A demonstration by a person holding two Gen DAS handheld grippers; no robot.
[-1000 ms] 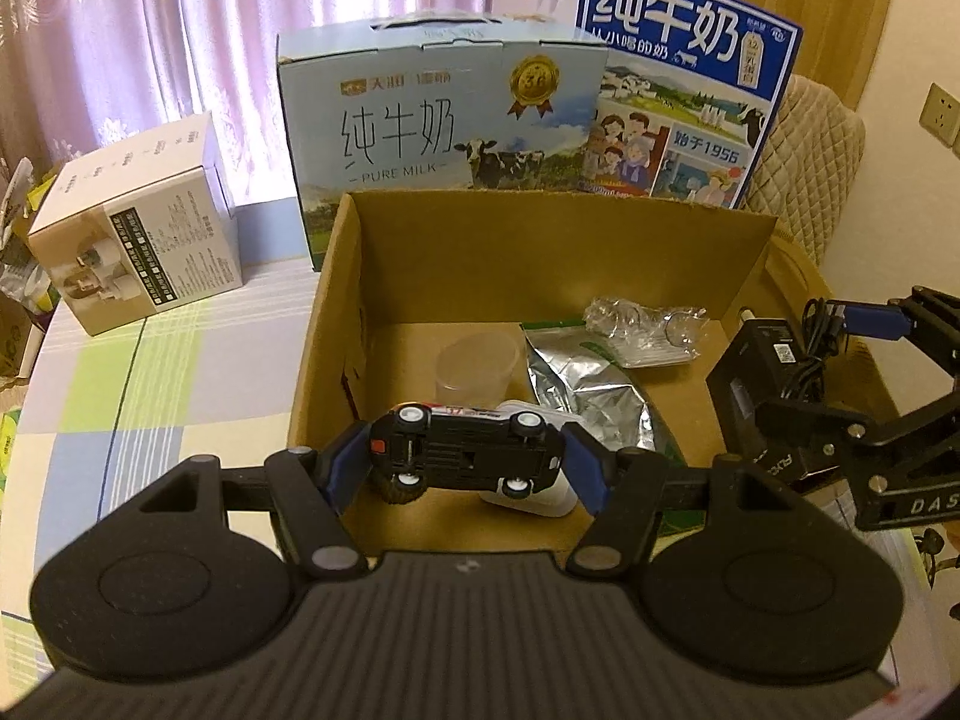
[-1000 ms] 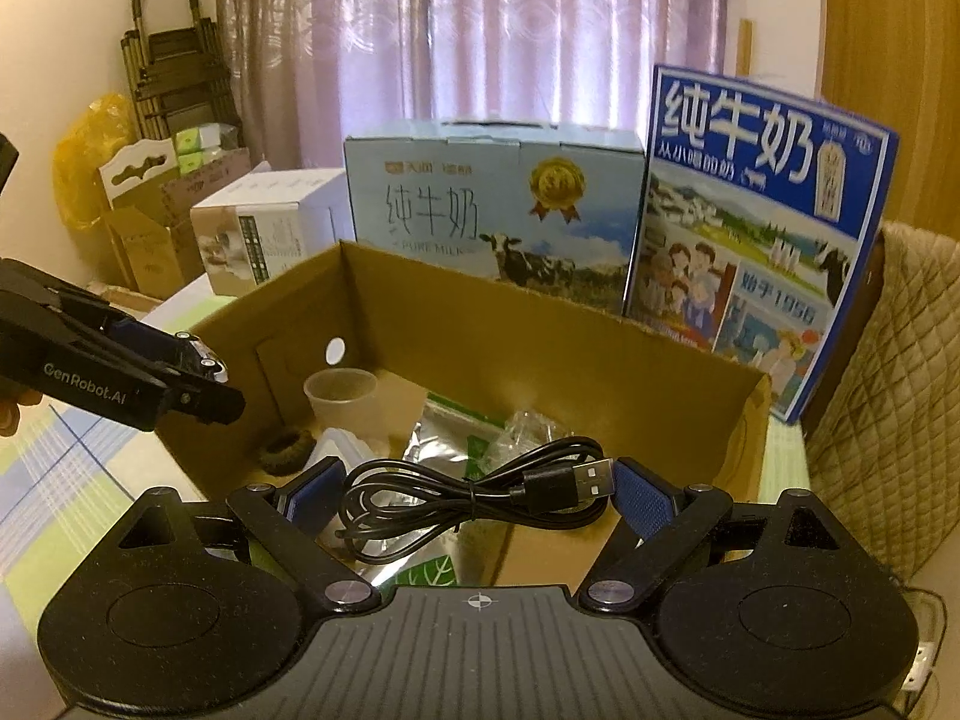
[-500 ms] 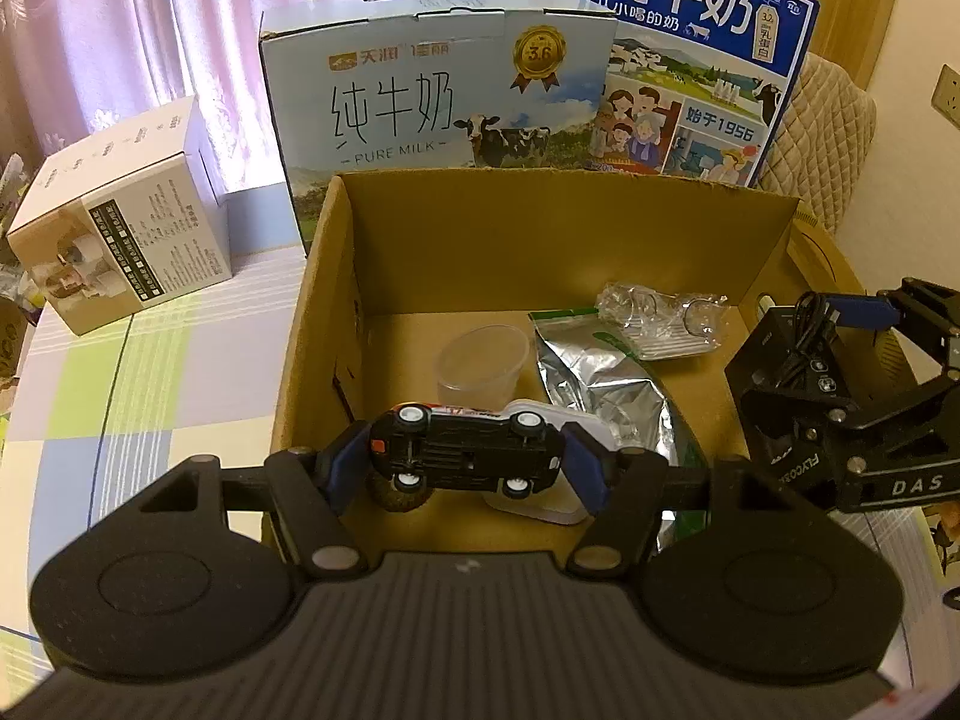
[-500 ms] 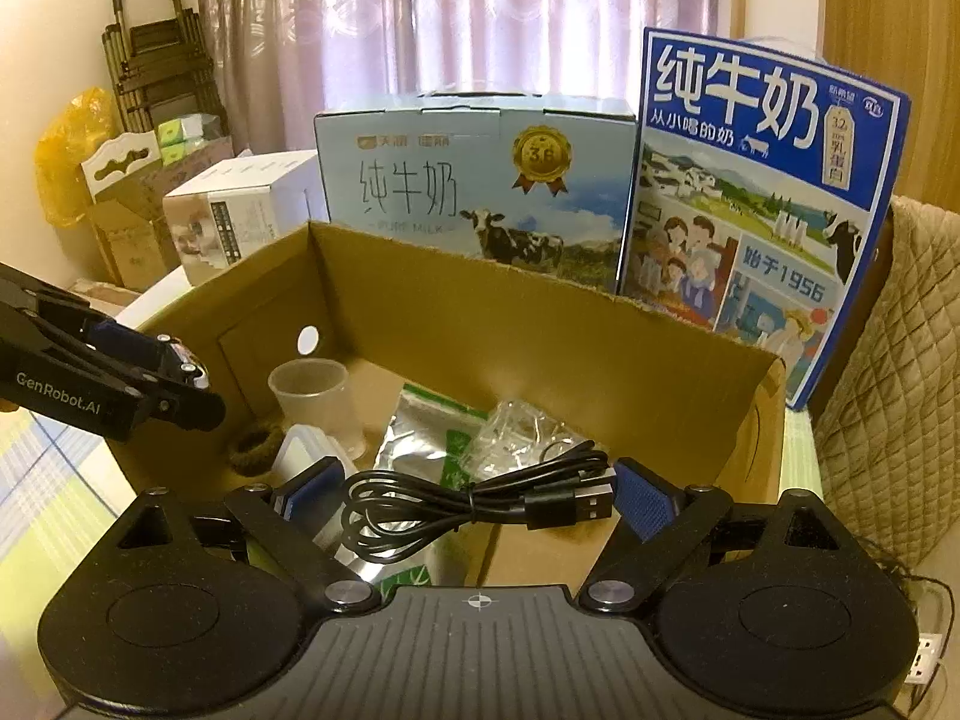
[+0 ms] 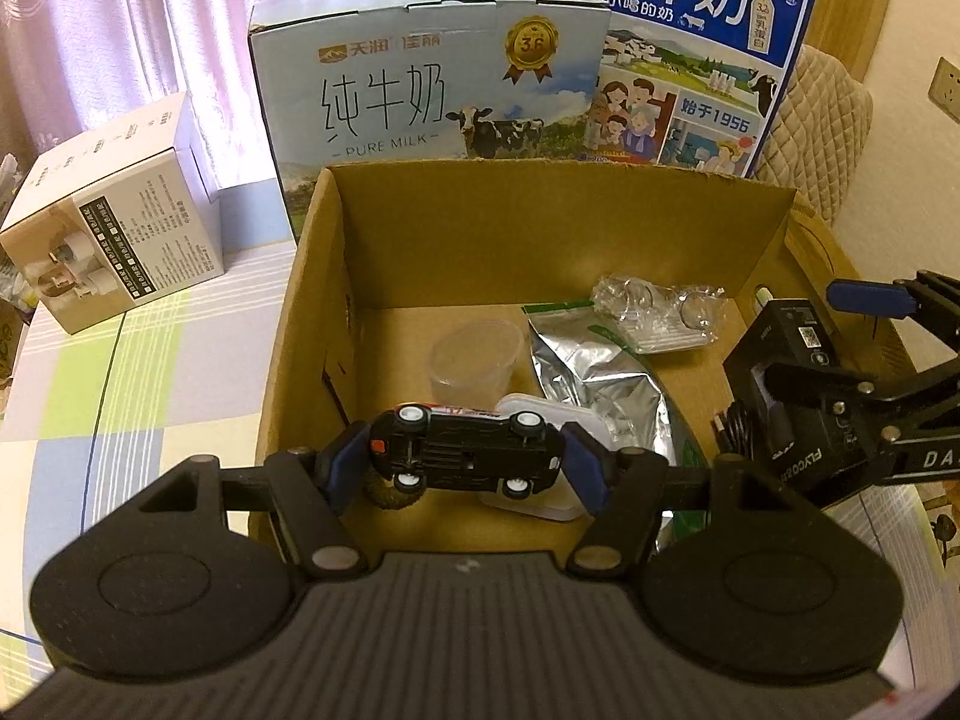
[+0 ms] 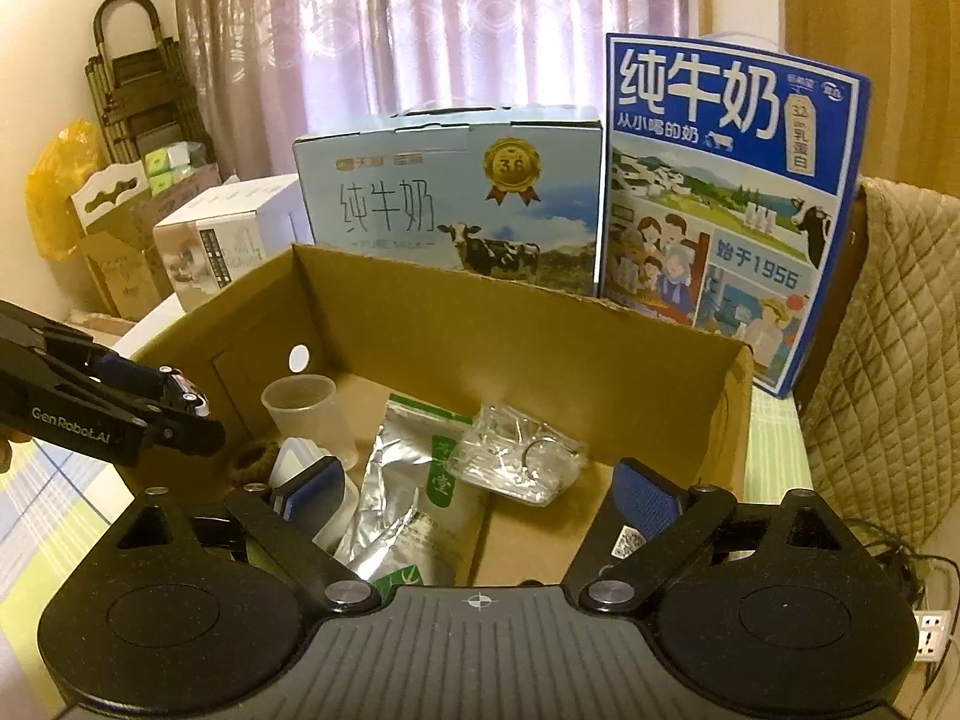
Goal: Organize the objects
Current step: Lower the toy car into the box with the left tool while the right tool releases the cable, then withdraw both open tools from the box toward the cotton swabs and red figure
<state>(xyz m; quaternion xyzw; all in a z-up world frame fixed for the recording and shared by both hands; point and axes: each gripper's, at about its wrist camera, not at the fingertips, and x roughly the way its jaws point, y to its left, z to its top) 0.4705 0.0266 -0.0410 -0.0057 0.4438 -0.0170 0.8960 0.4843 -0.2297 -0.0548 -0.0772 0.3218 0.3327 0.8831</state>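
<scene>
My left gripper [image 5: 463, 467] is shut on a black toy car [image 5: 474, 450], held sideways with its wheels towards the camera, over the near left corner of the open cardboard box [image 5: 540, 222]. In the right wrist view the same car [image 6: 180, 390] shows at the left gripper's [image 6: 180, 414] tip. My right gripper [image 6: 474, 486] is open over the box's near right side with nothing between its fingers. A black USB cable [image 5: 729, 432] shows partly below it at the box's right side. Inside lie a clear cup [image 5: 474, 354], a foil pouch [image 5: 600, 372], clear plastic wrap [image 5: 654, 312] and a white container [image 5: 540, 420].
Behind the box stand a light-blue milk carton case [image 5: 432, 78] and a dark-blue one [image 5: 690, 42]. A white box [image 5: 114, 228] sits on the checked tablecloth [image 5: 120, 372] at the left. A quilted chair back [image 6: 888, 360] is at the right. A brown hair tie [image 6: 258, 459] lies inside the box.
The coiled USB cable that sat between the right gripper's fingers is gone from them. Both views have shifted slightly closer over the box. The left gripper still holds the car.
</scene>
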